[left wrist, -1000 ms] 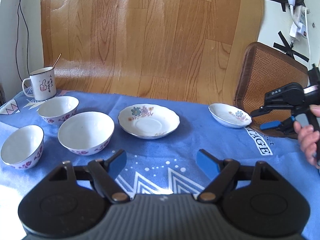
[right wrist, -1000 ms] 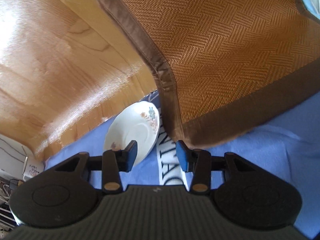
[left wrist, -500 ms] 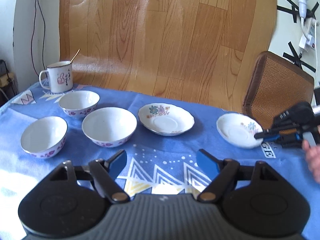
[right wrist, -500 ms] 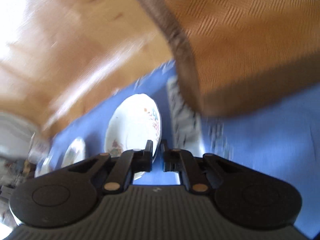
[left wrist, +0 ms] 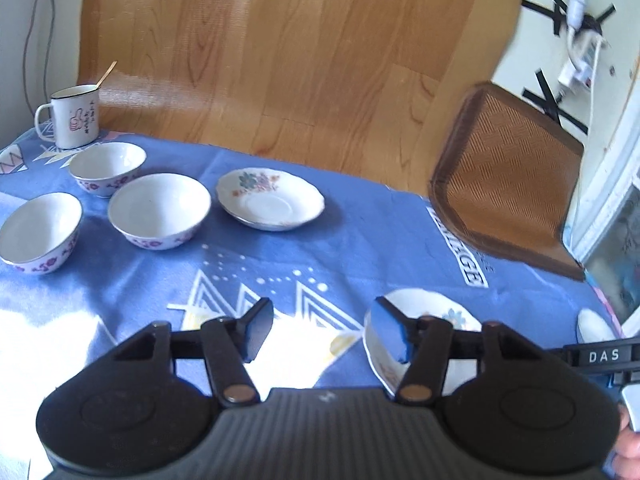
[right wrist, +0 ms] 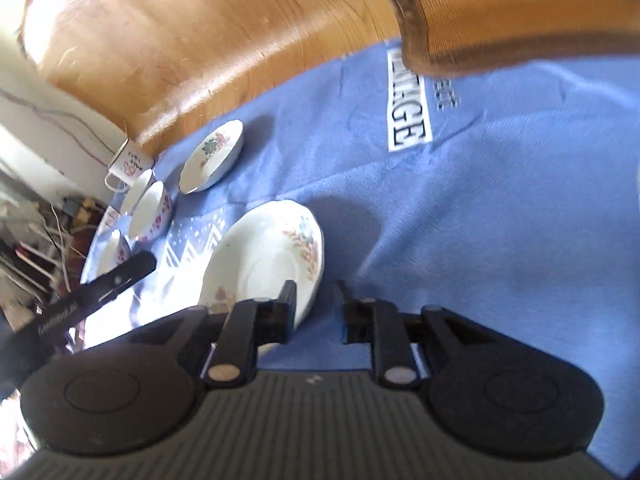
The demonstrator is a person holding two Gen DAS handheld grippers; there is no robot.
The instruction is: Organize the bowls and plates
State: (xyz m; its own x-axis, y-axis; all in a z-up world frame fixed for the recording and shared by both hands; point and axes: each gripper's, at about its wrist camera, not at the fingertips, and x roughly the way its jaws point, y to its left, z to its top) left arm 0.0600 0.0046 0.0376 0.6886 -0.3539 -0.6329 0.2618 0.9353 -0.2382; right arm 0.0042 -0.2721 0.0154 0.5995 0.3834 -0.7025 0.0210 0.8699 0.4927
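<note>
A small floral plate (right wrist: 264, 260) lies on the blue cloth (left wrist: 360, 248), close in front of me. My right gripper (right wrist: 316, 304) is at its near rim and its jaws are opening: the rim lies by the left pad, with a gap to the right one. My left gripper (left wrist: 322, 330) hovers over bare cloth, jaws closing with nothing between them; the same plate (left wrist: 440, 312) shows just behind its right finger. A larger floral plate (left wrist: 272, 200) sits mid-table. Three white bowls (left wrist: 160, 210) (left wrist: 106, 168) (left wrist: 38, 232) are grouped at the left.
A white enamel mug (left wrist: 74, 116) with a stick in it stands at the far left corner. A brown woven mat (left wrist: 508, 184) leans at the table's right rear. Wood-pattern sheeting backs the table. Part of the right gripper's body (left wrist: 592, 357) crosses the left view's right edge.
The small plate came from beside the woven mat to the near side by my left gripper, with the right gripper shut on its rim; those jaws have now parted. The left jaws have narrowed.
</note>
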